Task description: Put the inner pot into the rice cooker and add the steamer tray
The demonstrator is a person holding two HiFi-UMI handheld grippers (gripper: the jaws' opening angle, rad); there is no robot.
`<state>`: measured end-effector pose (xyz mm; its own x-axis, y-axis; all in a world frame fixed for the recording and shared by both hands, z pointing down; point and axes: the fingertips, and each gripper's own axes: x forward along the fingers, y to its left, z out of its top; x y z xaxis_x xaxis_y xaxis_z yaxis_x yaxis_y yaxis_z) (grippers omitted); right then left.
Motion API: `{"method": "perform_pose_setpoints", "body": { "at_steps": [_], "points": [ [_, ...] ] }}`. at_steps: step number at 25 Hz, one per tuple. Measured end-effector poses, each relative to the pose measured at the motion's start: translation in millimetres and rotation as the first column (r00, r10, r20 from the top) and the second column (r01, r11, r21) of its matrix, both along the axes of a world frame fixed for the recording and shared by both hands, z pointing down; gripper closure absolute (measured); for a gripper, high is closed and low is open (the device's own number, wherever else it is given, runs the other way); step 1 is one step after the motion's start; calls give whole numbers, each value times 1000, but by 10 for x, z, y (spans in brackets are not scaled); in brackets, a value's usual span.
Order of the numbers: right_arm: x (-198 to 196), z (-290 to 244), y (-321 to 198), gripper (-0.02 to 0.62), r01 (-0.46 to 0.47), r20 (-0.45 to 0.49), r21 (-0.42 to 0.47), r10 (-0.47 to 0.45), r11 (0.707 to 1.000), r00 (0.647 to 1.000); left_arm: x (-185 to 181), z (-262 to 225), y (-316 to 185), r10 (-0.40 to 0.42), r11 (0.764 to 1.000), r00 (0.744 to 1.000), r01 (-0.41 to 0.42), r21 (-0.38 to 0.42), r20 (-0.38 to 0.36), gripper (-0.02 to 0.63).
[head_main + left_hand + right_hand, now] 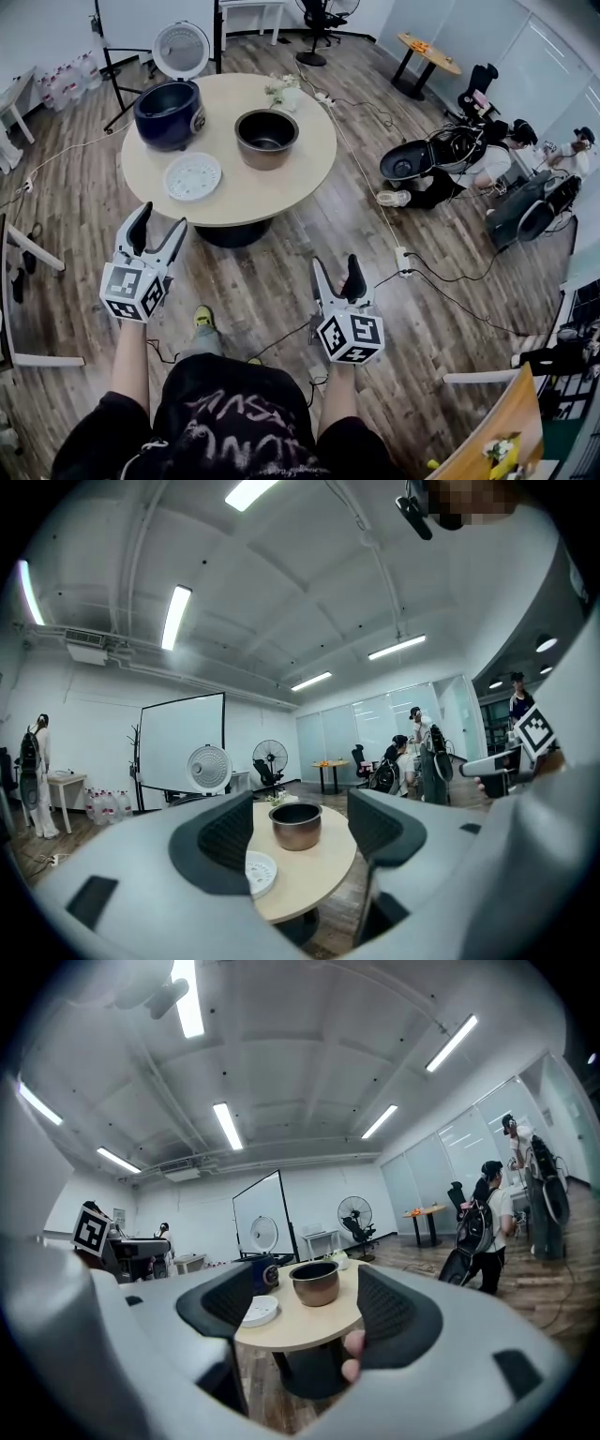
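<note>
On the round wooden table (309, 164) stand a dark blue rice cooker (167, 113) with its white lid up, a copper-brown inner pot (266, 137) to its right, and a white perforated steamer tray (192, 176) in front. The inner pot (296, 824) and the tray (259, 873) also show in the left gripper view; the pot (315, 1282), tray (260, 1311) and cooker (262, 1270) show in the right gripper view. My left gripper (157, 228) and right gripper (337, 274) are held short of the table, both open and empty.
A small flower vase (285, 90) stands at the table's far edge. Cables run over the wooden floor at the right (441, 281). People sit by gear at the right (478, 159). A light stand (111, 66) is behind the cooker, white furniture at the left (28, 248).
</note>
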<state>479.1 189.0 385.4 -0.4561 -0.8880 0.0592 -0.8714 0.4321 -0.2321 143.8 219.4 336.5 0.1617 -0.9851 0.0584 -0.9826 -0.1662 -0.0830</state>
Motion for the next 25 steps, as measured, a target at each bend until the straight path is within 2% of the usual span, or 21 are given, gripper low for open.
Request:
{"method": "perform_pose_setpoints", "body": {
  "at_steps": [11,25],
  "points": [
    [-191,147,-647,245,-7,-10,-5,7,1000,1000,-219,208,-700,7,1000,1000,-7,-7,-28,293],
    [-903,214,-2163,245,-53,-53,-80,49,995,997,-904,478,-2390,55,994,994,-64,-88,-98,293]
  ]
}}
